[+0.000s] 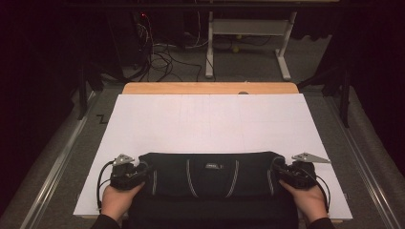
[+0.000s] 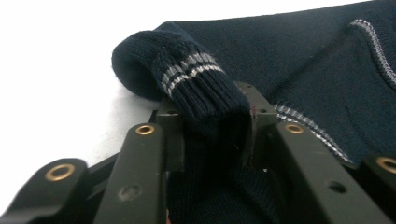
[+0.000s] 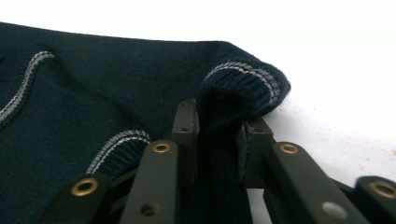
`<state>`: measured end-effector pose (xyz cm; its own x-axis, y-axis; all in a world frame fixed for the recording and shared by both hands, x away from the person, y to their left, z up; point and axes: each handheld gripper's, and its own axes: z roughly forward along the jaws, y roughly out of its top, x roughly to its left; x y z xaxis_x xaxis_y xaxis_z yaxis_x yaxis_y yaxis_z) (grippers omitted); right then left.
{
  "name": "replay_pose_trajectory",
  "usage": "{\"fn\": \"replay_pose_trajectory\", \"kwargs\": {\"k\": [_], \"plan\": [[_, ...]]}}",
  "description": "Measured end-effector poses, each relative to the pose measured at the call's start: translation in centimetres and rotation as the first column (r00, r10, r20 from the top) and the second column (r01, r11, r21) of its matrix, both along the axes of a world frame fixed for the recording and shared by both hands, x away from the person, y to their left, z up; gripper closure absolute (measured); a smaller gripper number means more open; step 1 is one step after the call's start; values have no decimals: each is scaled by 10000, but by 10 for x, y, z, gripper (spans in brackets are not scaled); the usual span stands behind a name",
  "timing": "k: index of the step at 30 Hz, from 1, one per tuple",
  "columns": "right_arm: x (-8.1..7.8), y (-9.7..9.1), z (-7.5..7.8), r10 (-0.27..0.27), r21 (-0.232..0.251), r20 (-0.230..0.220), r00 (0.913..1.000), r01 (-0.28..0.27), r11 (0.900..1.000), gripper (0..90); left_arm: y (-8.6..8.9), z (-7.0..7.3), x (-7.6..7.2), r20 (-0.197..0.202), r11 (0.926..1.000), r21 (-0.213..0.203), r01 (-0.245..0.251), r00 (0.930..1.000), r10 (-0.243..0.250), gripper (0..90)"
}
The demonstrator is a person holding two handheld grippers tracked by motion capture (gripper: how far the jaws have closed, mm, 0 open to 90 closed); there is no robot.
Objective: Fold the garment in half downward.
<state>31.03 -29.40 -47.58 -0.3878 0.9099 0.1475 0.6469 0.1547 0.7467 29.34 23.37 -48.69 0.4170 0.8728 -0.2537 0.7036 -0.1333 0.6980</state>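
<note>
A dark navy sweater (image 1: 210, 179) lies spread along the lower middle of the high view, on the white sheet (image 1: 210, 121) that covers the bench (image 1: 210, 88), with its lower part hanging past the near edge at the bottom of the frame. It looks part-folded, a wide flat band with pale stripes.

The left hand-held gripper (image 1: 138, 171) sits at the sweater's left end and the right hand-held gripper (image 1: 282, 169) at its right end. In the left gripper view the jaws are clamped on a bunched sleeve, whose striped cuff (image 2: 187, 74) curls over just above them at the middle of the frame. In the right gripper view the jaws are likewise pressed on the other sleeve, with its cuff (image 3: 252, 86) rolled above them at centre right. Both pairs of jaws hold knit fabric between the pads.

The step in hand seems to be folding: both sleeve ends are gripped and ready to be carried. The next move probably calls for lifting both ends together, evenly, and bringing them inward or forward over the body without letting the thick knit slip out.
</note>
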Motion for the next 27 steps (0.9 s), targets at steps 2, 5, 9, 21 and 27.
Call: {"fn": "replay_pose_trajectory", "kwargs": {"k": [2, 5, 9, 21, 27], "plan": [[0, 0, 0, 77, -46, 64, 9999, -77, 10000, 764, 0, 0, -1, 41, 10000, -13, 27, 10000, -26, 691], [-2, 2, 0, 131, -197, 242, 9996, -127, 9997, 779, -1, 1, -2, 169, 10000, 18, 68, 9998, -68, 723], [-3, 3, 2, 132, -378, 486, 9987, -114, 9992, 789, 1, 1, -3, 336, 9997, -165, 186, 9993, -181, 736], [-1, 2, 7, 145, -592, 1236, 9922, -72, 9982, 795, -3, 13, -1, 1275, 9980, 584, 258, 9913, -331, 752], [5, 3, 12, 67, -704, 1616, 9868, 47, 9975, 797, -2, 18, 11, 1480, 9982, 529, 288, 9883, -363, 752]]}}
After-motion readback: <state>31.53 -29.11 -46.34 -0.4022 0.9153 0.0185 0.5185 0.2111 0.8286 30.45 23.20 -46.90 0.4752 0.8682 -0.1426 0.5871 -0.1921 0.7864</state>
